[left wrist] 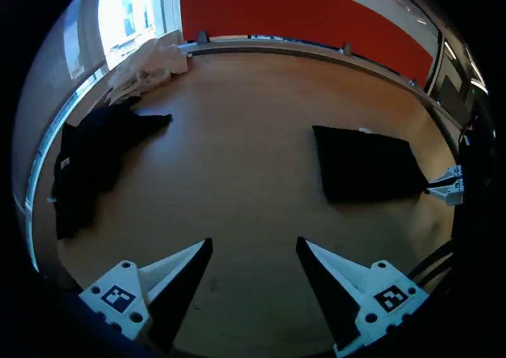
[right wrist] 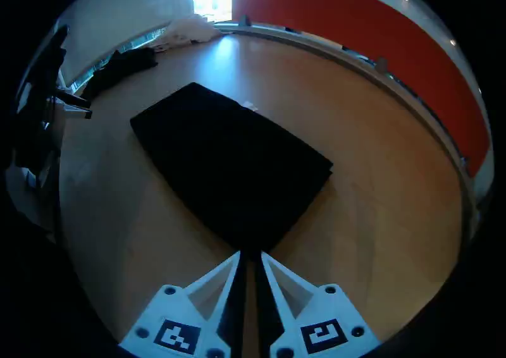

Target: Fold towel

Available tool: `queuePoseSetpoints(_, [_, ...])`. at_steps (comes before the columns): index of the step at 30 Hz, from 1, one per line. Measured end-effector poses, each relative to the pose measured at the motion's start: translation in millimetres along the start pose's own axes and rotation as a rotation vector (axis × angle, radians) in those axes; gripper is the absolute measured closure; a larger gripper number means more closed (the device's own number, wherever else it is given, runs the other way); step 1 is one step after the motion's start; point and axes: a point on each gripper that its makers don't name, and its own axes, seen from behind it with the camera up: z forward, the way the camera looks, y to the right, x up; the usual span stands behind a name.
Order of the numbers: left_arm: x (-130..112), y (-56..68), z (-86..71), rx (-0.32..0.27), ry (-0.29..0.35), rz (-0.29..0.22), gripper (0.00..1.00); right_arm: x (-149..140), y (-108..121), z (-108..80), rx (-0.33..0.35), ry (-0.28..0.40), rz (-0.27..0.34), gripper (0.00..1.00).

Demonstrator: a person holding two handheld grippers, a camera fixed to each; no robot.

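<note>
The right gripper [right wrist: 251, 255] is clamping the black towel's [right wrist: 234, 168] near corner at lower centre; the left gripper [left wrist: 253, 239] is hovering, fingers apart, above the bench [left wrist: 253, 136].

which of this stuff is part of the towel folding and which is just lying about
In the job: flat folded black cloth towel; right gripper, fingers pinched on its near corner; left gripper, open above the light wooden tabletop.

Lying about: crumpled dark garment heap; rumpled white cloth pile; long red wall panel.
</note>
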Motion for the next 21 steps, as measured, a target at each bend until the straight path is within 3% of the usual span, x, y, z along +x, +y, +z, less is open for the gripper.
queuePoseSetpoints(10, [-3,1.0,-2.8,-0.007,0.001,-0.007,0.01,17,-1,-6.4,-0.019,0.033,-0.025,0.96])
queuePoseSetpoints(21, [-3,-4.1,-6.5,-0.006,0.015,-0.027,0.01,81,-2,-29.1,-0.043,0.119,-0.130,0.96])
